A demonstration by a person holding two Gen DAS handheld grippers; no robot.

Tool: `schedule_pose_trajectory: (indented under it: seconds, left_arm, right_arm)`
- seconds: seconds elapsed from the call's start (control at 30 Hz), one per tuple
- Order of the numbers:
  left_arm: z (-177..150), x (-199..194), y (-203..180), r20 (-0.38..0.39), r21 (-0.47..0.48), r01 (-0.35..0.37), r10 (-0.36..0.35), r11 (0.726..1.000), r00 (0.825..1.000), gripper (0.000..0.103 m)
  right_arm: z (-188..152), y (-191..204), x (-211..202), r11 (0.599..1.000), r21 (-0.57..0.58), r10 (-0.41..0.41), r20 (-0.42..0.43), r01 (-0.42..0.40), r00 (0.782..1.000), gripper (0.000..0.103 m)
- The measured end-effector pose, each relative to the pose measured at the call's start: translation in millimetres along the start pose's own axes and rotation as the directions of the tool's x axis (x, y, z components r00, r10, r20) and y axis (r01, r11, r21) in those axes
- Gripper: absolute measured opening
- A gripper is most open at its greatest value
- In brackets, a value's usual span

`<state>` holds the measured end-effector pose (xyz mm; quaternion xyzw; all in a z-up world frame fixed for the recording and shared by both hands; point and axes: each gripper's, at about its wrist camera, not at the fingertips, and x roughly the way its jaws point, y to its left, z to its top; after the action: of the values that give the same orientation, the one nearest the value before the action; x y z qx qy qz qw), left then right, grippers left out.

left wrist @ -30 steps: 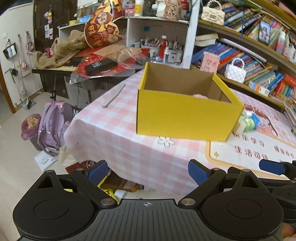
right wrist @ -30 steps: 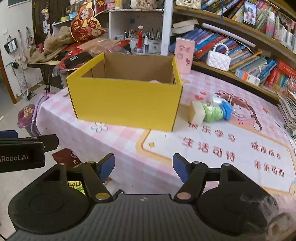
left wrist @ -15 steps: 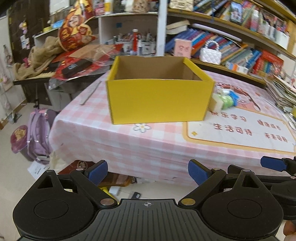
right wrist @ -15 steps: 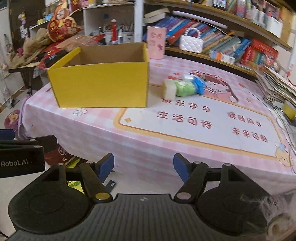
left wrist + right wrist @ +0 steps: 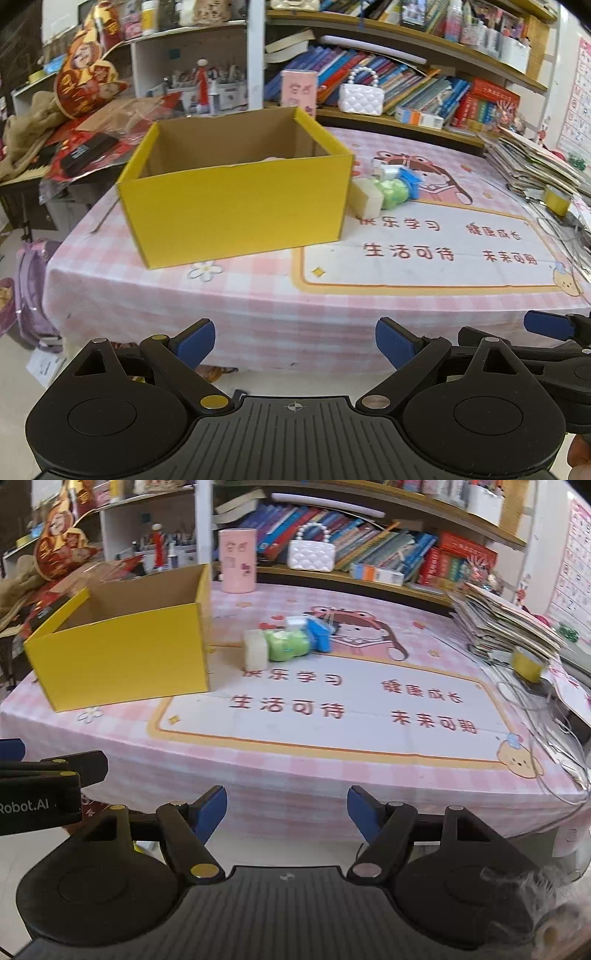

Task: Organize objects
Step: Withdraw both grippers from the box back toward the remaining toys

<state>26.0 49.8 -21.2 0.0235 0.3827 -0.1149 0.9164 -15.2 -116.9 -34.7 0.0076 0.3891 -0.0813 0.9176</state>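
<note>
Your left gripper [image 5: 294, 343] read "Robot.AI"; both jaws stood wide open, holding nothing. The worktop [image 5: 332, 746] mat read "生活可待" beside the yellow box [image 5: 122, 657].

You can't see most of the yellow box's [image 5: 236, 206] floor: its near wall hides it, and only a pale pink sliver [image 5: 271, 159] of something shows above the rim, too little to identify. The small items [image 5: 288, 644] right of the box overlap and blur together. The tabletop's [image 5: 369, 738] right end is cut off by the frame edge.
</note>
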Motion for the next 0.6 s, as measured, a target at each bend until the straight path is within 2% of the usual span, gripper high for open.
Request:
schedule_pose_trajectory:
  seconds: [0.27, 0.6]
  left_arm:
    - [16, 21, -30, -0.017, 0.031, 0.045, -0.045, 0.998, 0.999, 0.096]
    - [39, 58, -67, -0.061, 0.024, 0.074, -0.072, 0.997, 0.996, 0.097]
  right_arm:
    - [8, -33, 12, 0.998, 0.032, -0.045, -0.013, 0.045, 0.999, 0.072]
    - [29, -74, 45, 0.998, 0.026, -0.056, -0.064, 0.058, 0.996, 0.074]
